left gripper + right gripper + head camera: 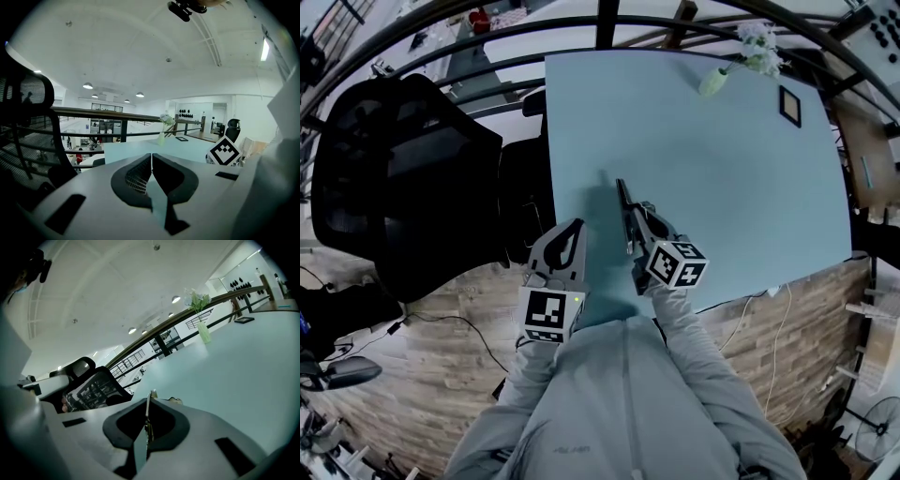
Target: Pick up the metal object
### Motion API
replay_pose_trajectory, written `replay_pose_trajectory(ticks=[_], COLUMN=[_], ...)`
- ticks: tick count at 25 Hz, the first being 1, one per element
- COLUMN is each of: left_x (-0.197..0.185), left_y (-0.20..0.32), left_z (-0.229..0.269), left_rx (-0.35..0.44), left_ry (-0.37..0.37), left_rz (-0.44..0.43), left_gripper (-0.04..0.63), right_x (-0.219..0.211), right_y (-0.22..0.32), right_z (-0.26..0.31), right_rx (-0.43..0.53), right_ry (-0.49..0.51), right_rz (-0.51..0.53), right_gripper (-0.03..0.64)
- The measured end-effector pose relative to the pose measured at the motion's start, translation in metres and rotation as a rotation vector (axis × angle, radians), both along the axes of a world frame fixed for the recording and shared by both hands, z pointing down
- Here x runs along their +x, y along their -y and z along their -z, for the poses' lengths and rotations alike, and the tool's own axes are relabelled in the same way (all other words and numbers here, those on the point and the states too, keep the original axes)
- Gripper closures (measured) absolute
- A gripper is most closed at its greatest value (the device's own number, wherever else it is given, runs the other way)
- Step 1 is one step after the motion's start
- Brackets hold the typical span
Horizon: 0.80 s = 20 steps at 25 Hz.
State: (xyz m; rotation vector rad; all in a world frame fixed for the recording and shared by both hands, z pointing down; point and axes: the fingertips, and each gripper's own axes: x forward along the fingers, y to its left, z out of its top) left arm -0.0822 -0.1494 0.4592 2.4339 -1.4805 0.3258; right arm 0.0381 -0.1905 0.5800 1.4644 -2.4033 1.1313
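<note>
head view: right claw (634, 221) over table (741, 169)

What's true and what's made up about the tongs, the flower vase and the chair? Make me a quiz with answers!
1. The right tongs are shut on a thin metal object. True.
2. The left tongs hold a cup. False: they are shut with nothing between them.
3. The vase of flowers stands on the floor. False: it stands on the blue table, near its far edge.
4. A black chair sits beside the table. True.
</note>
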Motion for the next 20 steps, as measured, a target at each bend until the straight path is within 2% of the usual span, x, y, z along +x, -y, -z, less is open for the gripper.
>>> replay_pose_trajectory(ticks=[12, 20], left_x=[-0.003, -0.008], left_y=[-0.006, -0.009], left_z=[0.034, 0.061], left_rx=[0.086, 0.145], left_ry=[-0.005, 0.009], left_rz=[0.041, 0.073], left_gripper=[0.565, 0.565], right_x=[0.010, 0.014], right_y=[-0.004, -0.009], right_z=[0.065, 0.124], right_rx=[0.169, 0.334], right_ry=[-0.058, -0.165], right_rz=[0.085, 0.182], right_gripper=[0.592, 0.592])
